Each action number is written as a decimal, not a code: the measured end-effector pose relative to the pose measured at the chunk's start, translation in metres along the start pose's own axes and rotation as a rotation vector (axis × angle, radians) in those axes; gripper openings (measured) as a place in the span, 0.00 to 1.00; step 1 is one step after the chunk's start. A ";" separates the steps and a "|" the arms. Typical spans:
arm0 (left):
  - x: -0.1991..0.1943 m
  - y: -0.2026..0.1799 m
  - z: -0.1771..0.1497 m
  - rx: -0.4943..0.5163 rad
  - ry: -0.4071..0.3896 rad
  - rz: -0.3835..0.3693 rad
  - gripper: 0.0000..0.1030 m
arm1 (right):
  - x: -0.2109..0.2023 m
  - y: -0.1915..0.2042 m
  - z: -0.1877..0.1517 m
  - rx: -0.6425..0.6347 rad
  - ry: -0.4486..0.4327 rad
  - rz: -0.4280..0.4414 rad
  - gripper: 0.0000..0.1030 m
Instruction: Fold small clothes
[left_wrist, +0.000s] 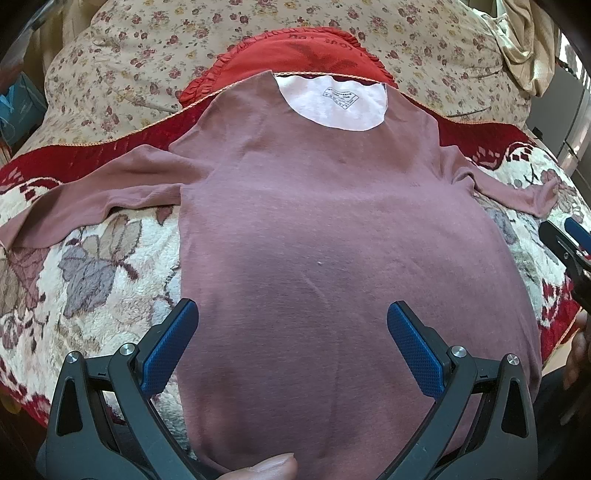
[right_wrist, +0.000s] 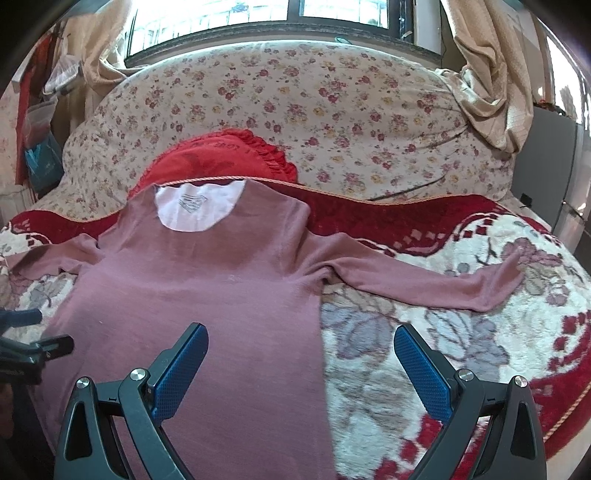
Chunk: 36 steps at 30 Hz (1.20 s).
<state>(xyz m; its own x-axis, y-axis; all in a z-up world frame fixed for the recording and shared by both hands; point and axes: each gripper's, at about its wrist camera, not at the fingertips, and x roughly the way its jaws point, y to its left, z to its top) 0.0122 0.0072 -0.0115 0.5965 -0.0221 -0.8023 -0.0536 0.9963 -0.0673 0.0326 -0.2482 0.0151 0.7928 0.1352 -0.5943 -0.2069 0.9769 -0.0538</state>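
Lying flat across the centre of both views, a mauve long-sleeved shirt (left_wrist: 332, 229) is spread on a red and cream floral blanket (left_wrist: 103, 266), neck toward the top of the frame, hem toward the bottom. White inner neck lining with a printed label (left_wrist: 341, 98) shows at upper centre of the left wrist view, upper left in the right wrist view. One sleeve (left_wrist: 85, 195) stretches to the left edge of the left wrist view; the other sleeve (right_wrist: 424, 280) runs out to the right in the right wrist view. Left gripper (left_wrist: 291, 314) sits at lower centre over the shirt body, blue-padded fingers (left_wrist: 170, 347) wide apart, holding nothing. Right gripper (right_wrist: 301, 336) hovers at lower centre of its view, fingers also spread wide, one over the shirt's edge, the other over blanket; nothing held. A thumb tip (left_wrist: 269, 467) shows at the bottom edge of the left wrist view. Red ruffled cushion (right_wrist: 221, 155) lies behind the collar, against a beige flowered quilt (right_wrist: 332, 103). Window (right_wrist: 258, 14) and curtain (right_wrist: 487, 74) along the top of the right wrist view.
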 end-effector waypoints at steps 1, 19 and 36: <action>0.000 0.000 0.000 0.000 0.000 0.000 1.00 | 0.001 0.004 0.001 -0.005 -0.002 0.005 0.98; 0.000 0.000 -0.002 -0.005 0.008 0.005 1.00 | 0.010 0.025 0.004 -0.037 0.000 0.022 0.98; 0.000 0.000 -0.002 -0.003 0.009 0.006 1.00 | 0.005 0.016 0.000 -0.026 0.007 0.017 0.98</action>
<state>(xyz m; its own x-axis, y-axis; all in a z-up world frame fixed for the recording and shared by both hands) 0.0105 0.0074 -0.0132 0.5890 -0.0168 -0.8079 -0.0600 0.9961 -0.0644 0.0335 -0.2319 0.0115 0.7851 0.1504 -0.6008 -0.2349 0.9699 -0.0642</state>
